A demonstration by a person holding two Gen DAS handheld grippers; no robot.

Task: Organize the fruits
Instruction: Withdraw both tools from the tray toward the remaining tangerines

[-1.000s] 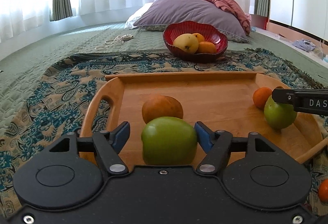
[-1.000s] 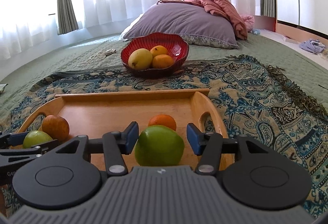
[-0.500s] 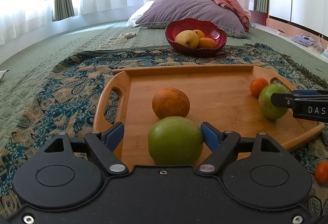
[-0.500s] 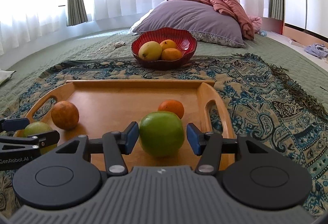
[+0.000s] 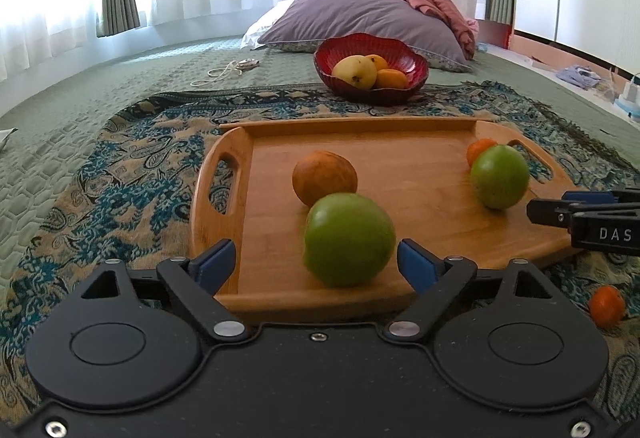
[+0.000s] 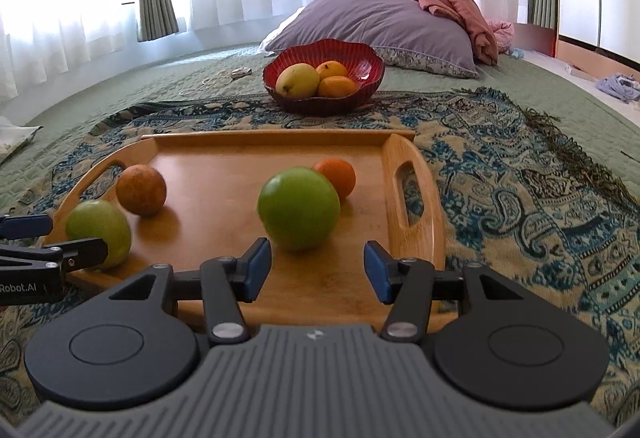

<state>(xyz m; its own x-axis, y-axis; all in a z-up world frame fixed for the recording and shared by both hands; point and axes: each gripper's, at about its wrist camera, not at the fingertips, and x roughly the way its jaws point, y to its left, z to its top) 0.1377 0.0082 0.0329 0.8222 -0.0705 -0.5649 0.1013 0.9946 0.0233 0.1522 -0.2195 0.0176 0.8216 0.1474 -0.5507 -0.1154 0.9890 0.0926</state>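
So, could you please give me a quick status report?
Left gripper open, right gripper open. Two green apples on wooden tray. Nothing in the way.

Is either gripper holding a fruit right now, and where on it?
Nothing is held. Left gripper and right gripper are open; each round green apple sits free on the wooden tray.
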